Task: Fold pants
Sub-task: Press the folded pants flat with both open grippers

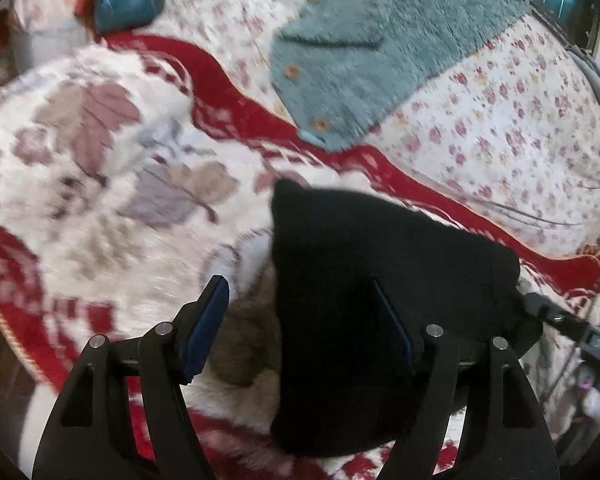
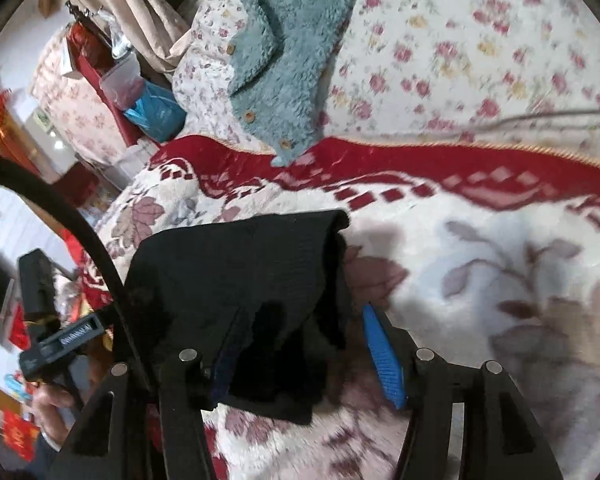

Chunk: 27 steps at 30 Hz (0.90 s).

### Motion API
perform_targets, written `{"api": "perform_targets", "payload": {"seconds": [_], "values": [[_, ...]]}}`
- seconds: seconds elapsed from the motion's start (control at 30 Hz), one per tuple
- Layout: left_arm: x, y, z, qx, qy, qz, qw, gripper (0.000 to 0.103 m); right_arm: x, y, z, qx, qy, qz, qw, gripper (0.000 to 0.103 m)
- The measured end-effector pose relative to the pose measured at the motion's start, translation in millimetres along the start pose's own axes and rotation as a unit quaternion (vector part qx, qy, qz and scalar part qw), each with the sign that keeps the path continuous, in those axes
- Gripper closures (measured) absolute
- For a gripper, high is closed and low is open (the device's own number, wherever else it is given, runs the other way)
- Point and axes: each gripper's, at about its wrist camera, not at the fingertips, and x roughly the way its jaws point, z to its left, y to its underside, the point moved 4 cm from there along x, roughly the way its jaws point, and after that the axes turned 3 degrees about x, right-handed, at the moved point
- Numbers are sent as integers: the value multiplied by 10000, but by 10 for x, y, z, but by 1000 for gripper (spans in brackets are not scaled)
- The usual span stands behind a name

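The black pants (image 1: 380,280) lie folded into a compact bundle on a white and red leaf-patterned blanket (image 1: 100,168). My left gripper (image 1: 300,312) is open above the bundle's left edge, with its right finger over the black cloth. In the right wrist view the pants (image 2: 236,272) lie under my right gripper (image 2: 304,344), which is open. Its left finger sits on the cloth and its blue right pad (image 2: 382,356) is beside the bundle's right edge. Neither gripper holds anything.
A teal fleece garment with wooden buttons (image 1: 364,56) lies on the floral quilt (image 1: 520,128) beyond the blanket. A blue bag (image 1: 124,0) sits at the far left. My left gripper shows at the left of the right wrist view (image 2: 60,344).
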Motion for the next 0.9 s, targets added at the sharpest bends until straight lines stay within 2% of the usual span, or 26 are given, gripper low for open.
{"api": "perform_targets", "payload": {"seconds": [0.23, 0.43, 0.9], "values": [[-353, -25, -81, 168, -615, -470, 9969, 30, -295, -89, 352, -509, -71, -400, 9979, 46], [-454, 16, -273, 228, -683, -670, 9951, 30, -207, -8, 693, -971, -9, -465, 9942, 46], [-478, 81, -486, 218, -830, -801, 9931, 30, -95, 27, 778, -907, -1, -455, 9948, 45]]}}
